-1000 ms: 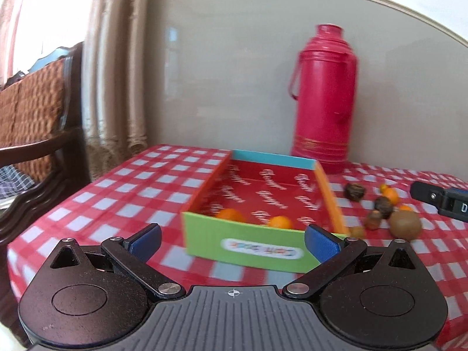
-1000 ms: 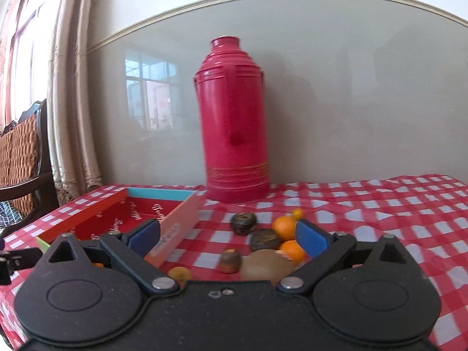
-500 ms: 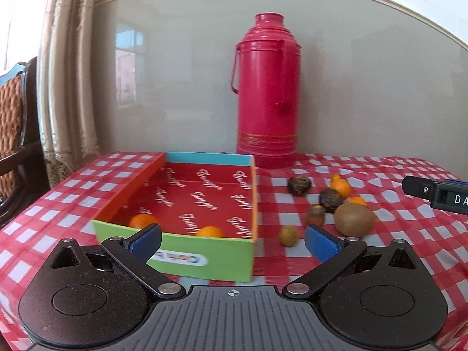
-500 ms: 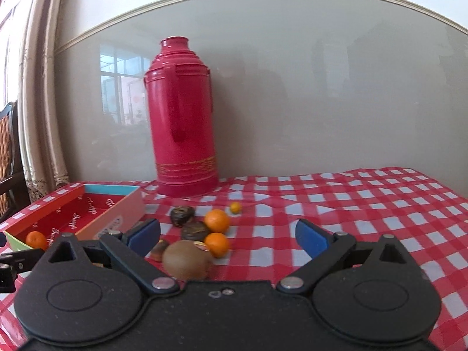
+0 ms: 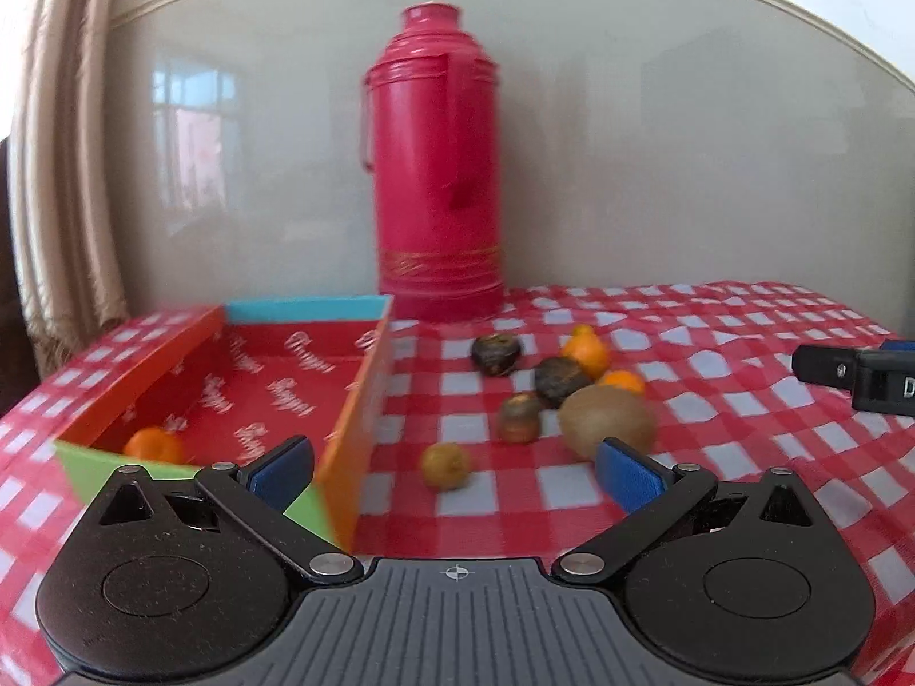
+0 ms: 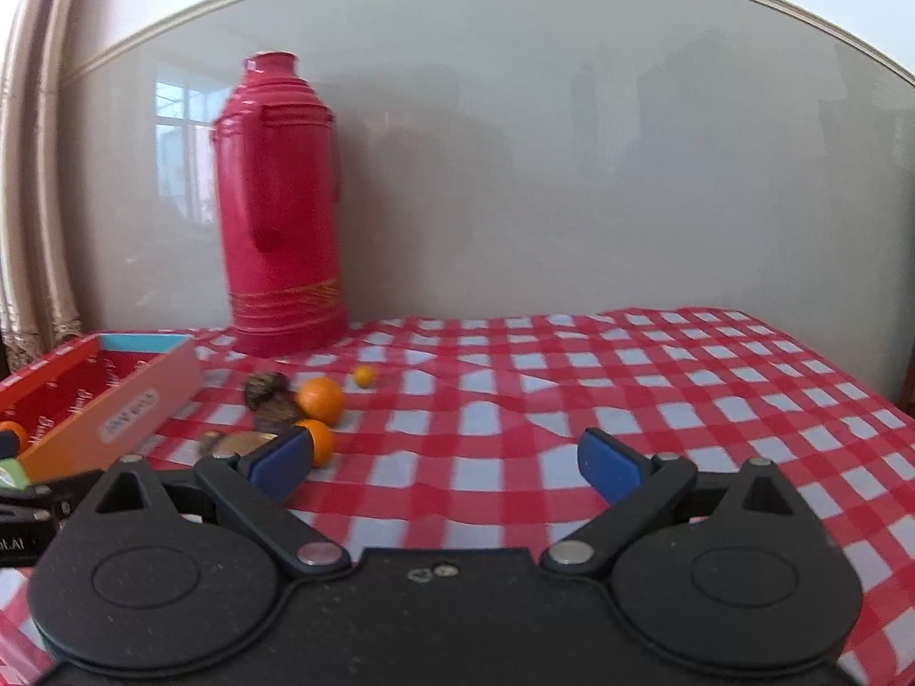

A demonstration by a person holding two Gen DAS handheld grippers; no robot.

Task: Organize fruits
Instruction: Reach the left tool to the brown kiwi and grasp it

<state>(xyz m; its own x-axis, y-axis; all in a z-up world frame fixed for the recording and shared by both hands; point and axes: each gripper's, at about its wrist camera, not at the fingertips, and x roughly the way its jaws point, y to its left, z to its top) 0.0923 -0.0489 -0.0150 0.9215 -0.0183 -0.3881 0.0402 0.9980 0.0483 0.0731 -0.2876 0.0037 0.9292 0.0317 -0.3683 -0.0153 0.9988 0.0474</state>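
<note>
A colourful cardboard box (image 5: 354, 400) with a red printed inside stands on the checked table, holding an orange (image 5: 153, 445). To its right lie loose fruits: a kiwi (image 5: 606, 420), two oranges (image 5: 586, 351), dark wrinkled fruits (image 5: 496, 353) and a small yellow fruit (image 5: 446, 466). My left gripper (image 5: 454, 471) is open and empty, just in front of the yellow fruit. My right gripper (image 6: 443, 460) is open and empty, to the right of the fruit cluster (image 6: 320, 397); the box (image 6: 114, 394) is at its left.
A tall red thermos (image 5: 437, 171) stands at the back against the wall, also in the right wrist view (image 6: 280, 206). The red-and-white checked tablecloth (image 6: 629, 389) stretches to the right. A curtain (image 5: 57, 171) hangs at the left. The right gripper's tip (image 5: 858, 377) shows at the right edge.
Both views have swung to the right. The left gripper now faces the loose fruits instead of the box. The right gripper has shifted right, away from the fruit cluster. Both stayed open.
</note>
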